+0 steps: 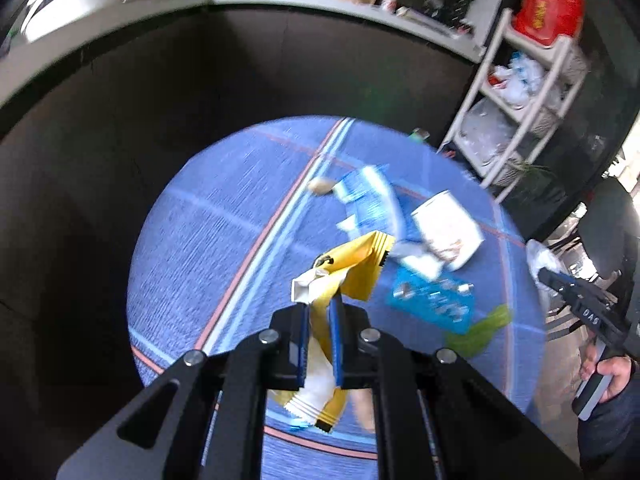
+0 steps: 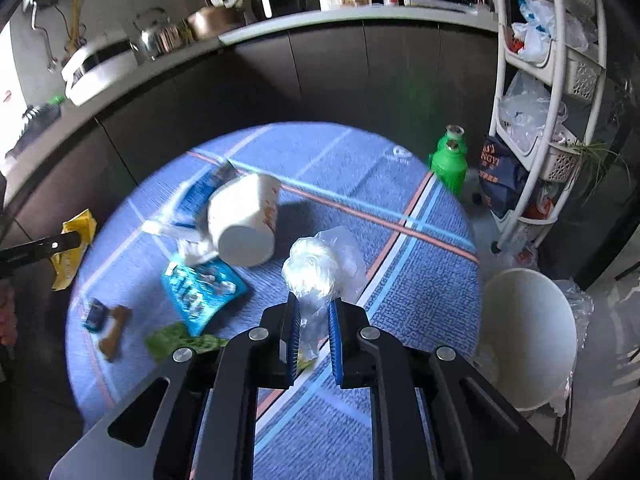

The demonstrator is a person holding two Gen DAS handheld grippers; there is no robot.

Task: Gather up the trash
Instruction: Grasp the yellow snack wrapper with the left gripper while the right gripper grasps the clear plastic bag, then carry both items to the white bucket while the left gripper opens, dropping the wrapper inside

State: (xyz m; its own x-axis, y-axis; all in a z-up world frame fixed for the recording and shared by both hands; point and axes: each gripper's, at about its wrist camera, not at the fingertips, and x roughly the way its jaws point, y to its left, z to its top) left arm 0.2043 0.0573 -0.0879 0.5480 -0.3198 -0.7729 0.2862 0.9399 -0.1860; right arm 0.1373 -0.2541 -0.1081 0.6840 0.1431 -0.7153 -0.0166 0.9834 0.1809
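My left gripper (image 1: 319, 312) is shut on a yellow wrapper (image 1: 356, 268) and holds it above the round blue table (image 1: 208, 248); the wrapper also shows at the left of the right wrist view (image 2: 74, 248). My right gripper (image 2: 313, 312) is shut on a crumpled clear plastic bag (image 2: 320, 264) above the table (image 2: 420, 280). On the table lie a tipped white paper cup (image 2: 244, 224), a blue snack packet (image 2: 200, 288), a blue-and-white wrapper (image 1: 370, 200), a green wrapper (image 2: 176, 340), a small brown piece (image 2: 114, 332) and a small blue packet (image 2: 94, 314). A white bin (image 2: 528, 336) stands to the table's right.
Dark cabinets (image 2: 360, 76) under a counter with kitchen appliances run behind the table. A white shelf rack (image 2: 552, 80) with plastic bags stands at the right. A green bottle (image 2: 448, 164) and a dark bag (image 2: 500, 176) sit on the floor beside it.
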